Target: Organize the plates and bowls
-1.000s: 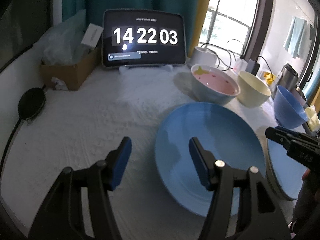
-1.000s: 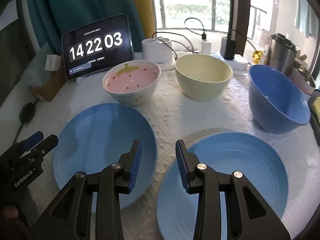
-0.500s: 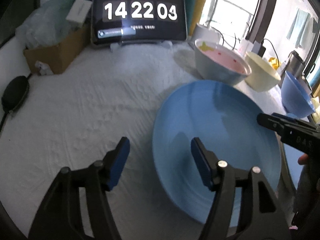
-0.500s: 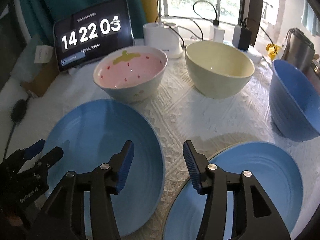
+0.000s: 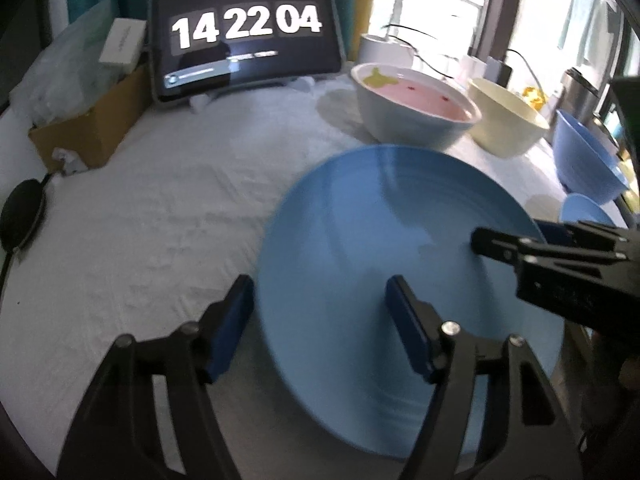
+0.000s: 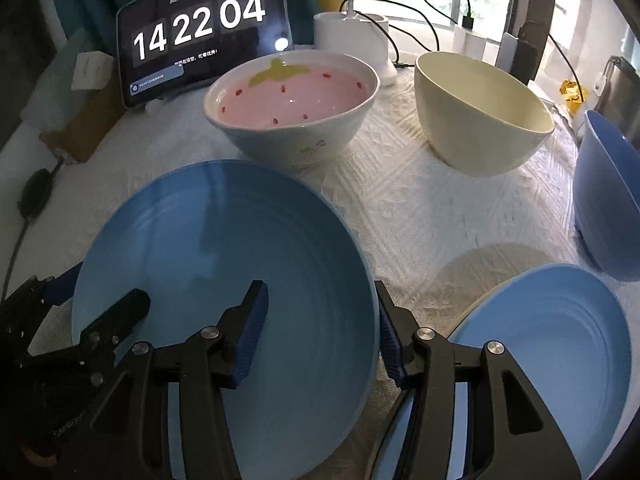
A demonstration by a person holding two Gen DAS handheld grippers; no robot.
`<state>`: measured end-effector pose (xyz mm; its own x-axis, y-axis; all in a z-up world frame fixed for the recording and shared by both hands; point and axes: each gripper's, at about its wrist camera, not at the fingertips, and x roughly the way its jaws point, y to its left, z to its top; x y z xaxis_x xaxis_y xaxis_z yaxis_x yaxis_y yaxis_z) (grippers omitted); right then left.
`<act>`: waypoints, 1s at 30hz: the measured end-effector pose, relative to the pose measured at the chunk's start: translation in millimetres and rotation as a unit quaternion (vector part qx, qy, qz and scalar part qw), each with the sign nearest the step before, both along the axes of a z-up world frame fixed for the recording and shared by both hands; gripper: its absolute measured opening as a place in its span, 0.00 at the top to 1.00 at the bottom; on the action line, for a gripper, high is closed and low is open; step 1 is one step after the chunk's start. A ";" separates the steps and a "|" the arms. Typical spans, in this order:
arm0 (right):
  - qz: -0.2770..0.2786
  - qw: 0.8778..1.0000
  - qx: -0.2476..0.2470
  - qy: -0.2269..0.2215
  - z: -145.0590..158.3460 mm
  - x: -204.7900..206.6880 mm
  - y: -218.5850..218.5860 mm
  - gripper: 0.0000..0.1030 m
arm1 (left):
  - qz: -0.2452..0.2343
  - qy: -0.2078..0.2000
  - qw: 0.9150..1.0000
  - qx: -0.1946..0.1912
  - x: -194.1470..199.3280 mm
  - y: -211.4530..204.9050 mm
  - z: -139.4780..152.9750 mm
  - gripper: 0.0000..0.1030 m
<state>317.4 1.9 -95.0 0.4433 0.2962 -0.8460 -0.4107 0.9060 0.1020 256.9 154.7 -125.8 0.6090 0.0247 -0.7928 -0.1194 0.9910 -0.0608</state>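
Observation:
A large blue plate (image 5: 392, 240) lies on the white cloth. My left gripper (image 5: 320, 328) is open, one pad outside the plate's left rim and the other over its inside. My right gripper (image 6: 320, 332) is open and straddles the same plate's (image 6: 224, 248) right rim, without pressing on it. A second blue plate (image 6: 552, 340) lies to the right. Behind stand a strawberry-patterned pink bowl (image 6: 292, 108), a cream bowl (image 6: 480, 116) and a blue bowl (image 6: 604, 200).
A tablet (image 5: 244, 36) showing a clock stands at the back. A cardboard box (image 5: 92, 128) with plastic bags sits back left, and a black round pad (image 5: 22, 216) with a cable at the left edge. Chargers, cables and a metal kettle (image 6: 616, 88) crowd the windowsill side.
Both grippers came down and closer to the left blue plate, from opposite sides. The right jaws widened and moved from between the plates onto that plate's rim.

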 end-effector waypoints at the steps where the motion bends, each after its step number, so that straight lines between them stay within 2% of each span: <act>1: -0.002 1.000 -0.001 -0.001 0.6 0.0 -1.9 0.54 | 0.004 0.000 1.000 0.004 -1.6 -1.5 1.4 0.38; 3: -0.004 1.000 0.002 0.000 1.0 -0.2 -5.3 0.60 | 0.011 0.001 1.000 0.001 -2.6 -1.7 2.2 0.40; 5: -0.011 1.000 0.003 -0.001 1.7 -0.7 -9.6 0.72 | 0.021 0.004 1.000 -0.001 -3.1 1.6 3.1 0.46; 6: -0.011 1.000 0.011 0.002 2.6 -1.3 -12.9 0.73 | 0.024 0.006 1.000 -0.004 -3.7 3.1 3.9 0.47; 16: 0.012 0.999 0.041 -0.019 22.3 -18.3 -21.0 0.74 | 0.049 -0.007 0.999 -0.004 -17.0 -0.7 22.9 0.48; 30: -0.002 0.996 0.071 -0.049 43.0 -35.5 -72.5 0.74 | 0.034 -0.037 0.999 -0.004 -27.4 -42.1 46.8 0.48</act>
<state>281.8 -70.6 -52.0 0.5226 0.4073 -0.7490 -0.4209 0.8872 0.1888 229.5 112.5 -79.0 0.6629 0.0630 -0.7461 -0.1823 0.9801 -0.0791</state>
